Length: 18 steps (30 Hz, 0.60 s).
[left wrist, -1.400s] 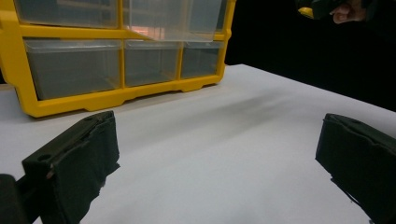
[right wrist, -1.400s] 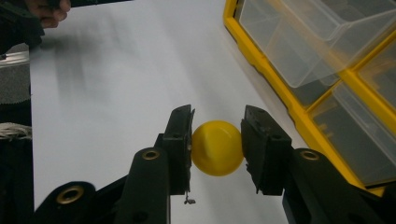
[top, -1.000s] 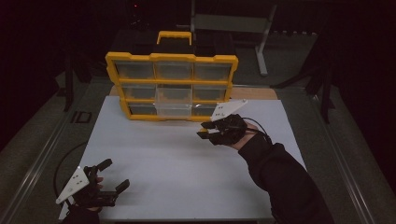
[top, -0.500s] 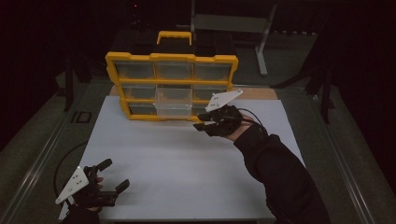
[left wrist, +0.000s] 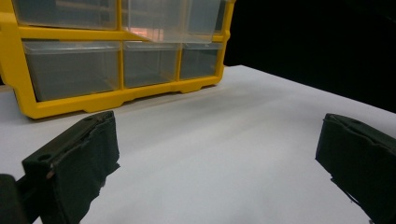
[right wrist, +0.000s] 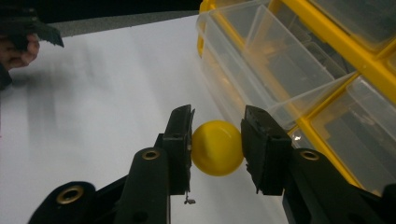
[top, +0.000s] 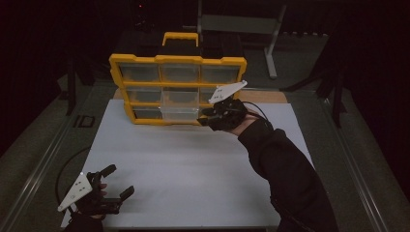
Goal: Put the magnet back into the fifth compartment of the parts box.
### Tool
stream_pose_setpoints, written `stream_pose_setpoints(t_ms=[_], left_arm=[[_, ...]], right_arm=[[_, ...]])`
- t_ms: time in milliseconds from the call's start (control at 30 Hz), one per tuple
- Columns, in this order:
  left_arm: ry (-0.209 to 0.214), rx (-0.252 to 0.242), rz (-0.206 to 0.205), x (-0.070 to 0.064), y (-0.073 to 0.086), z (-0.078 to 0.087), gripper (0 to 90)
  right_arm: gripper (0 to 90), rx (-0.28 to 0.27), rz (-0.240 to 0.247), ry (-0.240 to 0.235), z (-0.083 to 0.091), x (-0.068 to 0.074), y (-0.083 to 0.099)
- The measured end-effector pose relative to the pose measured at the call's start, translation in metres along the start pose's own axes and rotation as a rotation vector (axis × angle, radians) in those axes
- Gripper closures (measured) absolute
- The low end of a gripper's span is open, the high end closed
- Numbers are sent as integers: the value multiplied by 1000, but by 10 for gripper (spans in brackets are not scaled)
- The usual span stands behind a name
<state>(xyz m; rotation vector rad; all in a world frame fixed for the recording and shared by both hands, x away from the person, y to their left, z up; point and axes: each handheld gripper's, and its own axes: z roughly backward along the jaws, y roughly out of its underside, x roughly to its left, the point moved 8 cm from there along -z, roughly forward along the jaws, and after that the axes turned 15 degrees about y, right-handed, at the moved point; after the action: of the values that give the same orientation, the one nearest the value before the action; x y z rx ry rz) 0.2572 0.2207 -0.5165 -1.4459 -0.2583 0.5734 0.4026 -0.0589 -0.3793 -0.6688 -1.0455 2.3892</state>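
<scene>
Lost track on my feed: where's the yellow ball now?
In the right gripper view, the yellow ball sits clamped in the right gripper, just beside the organizer's pulled-out clear drawer.

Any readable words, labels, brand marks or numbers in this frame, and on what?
None can be read.
Yellow plastic organiser with clear drawers: no label visible.
Small yellow ball in the right gripper: plain.
Grey three-cornered plate: dark marks, too small to read.

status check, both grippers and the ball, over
Right gripper shut on yellow ball, beside the pulled-out drawer of the yellow organizer. Left gripper open, idle near table edge. Nothing in the way.
</scene>
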Motion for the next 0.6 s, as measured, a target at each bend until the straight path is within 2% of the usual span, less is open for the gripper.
stream_pose_setpoints(t_ms=[333,600], left_arm=[[-1,3,0,0,0,0,0],[1,2,0,0,0,0,0]], right_arm=[[639,7,-2,19,-4,-11,-11],[639,4,-10,19,-10,-13,-19]])
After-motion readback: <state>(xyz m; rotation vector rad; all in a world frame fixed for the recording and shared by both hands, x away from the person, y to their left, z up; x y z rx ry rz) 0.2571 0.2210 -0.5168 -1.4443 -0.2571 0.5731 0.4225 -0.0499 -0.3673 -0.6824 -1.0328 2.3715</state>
